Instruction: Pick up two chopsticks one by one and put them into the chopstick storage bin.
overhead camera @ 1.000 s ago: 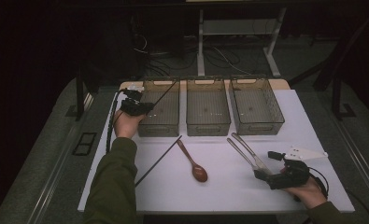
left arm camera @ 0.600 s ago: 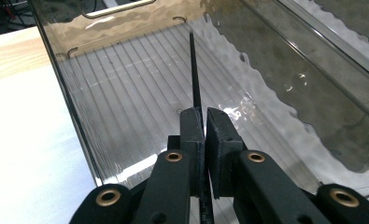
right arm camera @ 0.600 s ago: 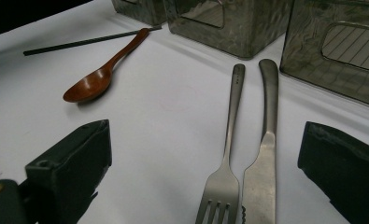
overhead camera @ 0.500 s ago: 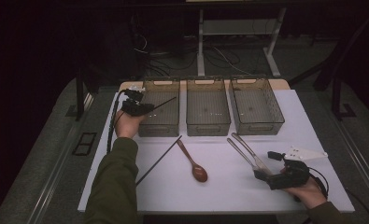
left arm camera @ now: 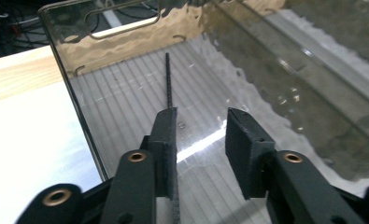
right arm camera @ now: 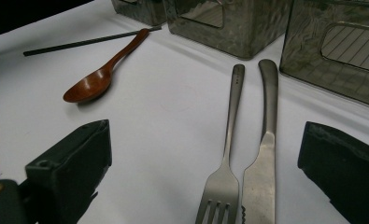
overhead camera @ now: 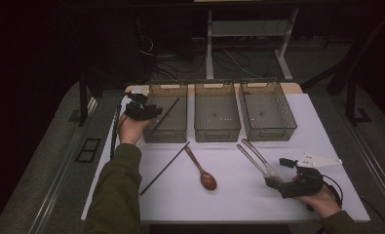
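My left gripper (overhead camera: 150, 111) hovers over the near left corner of the left clear bin (overhead camera: 168, 84). Its jaws (left arm camera: 203, 114) have just been opening and stand apart. A black chopstick (left arm camera: 169, 84) lies along the inner face of the left pad and slants down into the bin (left arm camera: 126, 42); the right pad is off it. My right gripper (overhead camera: 273, 181) rests open at the front right of the table. A metal fork (right arm camera: 226, 154) and knife (right arm camera: 261, 158) lie side by side between its wide jaws (right arm camera: 205, 128), untouched.
A second black chopstick (overhead camera: 164, 168) and a brown wooden spoon (overhead camera: 202, 171) lie on the white table in front of the bins. A middle bin (overhead camera: 217, 85) and a right bin (overhead camera: 265, 83) stand in a row beside the left one.
The left gripper's jaws have parted, and the chopstick's far end has sunk lower into the left bin. Both hands have stayed where they were.
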Available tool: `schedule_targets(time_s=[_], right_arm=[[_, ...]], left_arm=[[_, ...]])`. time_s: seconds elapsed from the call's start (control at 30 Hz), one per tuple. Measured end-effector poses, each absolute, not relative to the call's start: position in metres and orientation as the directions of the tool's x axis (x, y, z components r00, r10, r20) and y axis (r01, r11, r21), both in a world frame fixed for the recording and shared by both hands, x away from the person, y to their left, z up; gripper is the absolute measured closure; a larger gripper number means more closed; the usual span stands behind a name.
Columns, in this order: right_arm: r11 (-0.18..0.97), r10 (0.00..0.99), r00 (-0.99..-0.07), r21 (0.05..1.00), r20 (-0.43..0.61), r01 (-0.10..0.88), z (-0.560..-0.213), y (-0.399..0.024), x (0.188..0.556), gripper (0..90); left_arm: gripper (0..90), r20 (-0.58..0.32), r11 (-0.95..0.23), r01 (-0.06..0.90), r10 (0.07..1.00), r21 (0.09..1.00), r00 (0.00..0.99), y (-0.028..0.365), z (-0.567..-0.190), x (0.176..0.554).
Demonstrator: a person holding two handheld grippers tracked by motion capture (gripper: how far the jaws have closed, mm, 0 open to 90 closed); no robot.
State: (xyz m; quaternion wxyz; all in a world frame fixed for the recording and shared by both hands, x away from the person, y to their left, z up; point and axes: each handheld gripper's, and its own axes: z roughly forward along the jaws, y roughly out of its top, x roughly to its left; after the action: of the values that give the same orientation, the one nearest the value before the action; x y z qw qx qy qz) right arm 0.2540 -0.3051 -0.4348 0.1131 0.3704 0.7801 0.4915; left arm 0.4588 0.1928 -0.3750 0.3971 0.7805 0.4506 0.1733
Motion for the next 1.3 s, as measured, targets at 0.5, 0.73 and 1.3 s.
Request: schedule_targets(time_s=[0.5,0.73,1.3], right_arm=[[0.242,0.692,-0.697,0.85,0.187,0.468,-0.435,-0.305,0.254,2.1],[0.244,0.694,-0.697,0.85,0.184,0.467,-0.435,-0.305,0.254,2.1],[0.262,0.706,-0.691,0.85,0.155,0.458,-0.433,-0.304,0.254,2.0]], left_arm=[[41.2,-0.078,-0.29,0.474,0.783,0.831,0.617,0.186,-0.343,0.427],[34.7,-0.067,-0.307,0.428,0.742,0.85,0.667,0.178,-0.337,0.404],[30.7,-0.077,-0.299,0.388,0.699,0.872,0.711,0.174,-0.357,0.35]])
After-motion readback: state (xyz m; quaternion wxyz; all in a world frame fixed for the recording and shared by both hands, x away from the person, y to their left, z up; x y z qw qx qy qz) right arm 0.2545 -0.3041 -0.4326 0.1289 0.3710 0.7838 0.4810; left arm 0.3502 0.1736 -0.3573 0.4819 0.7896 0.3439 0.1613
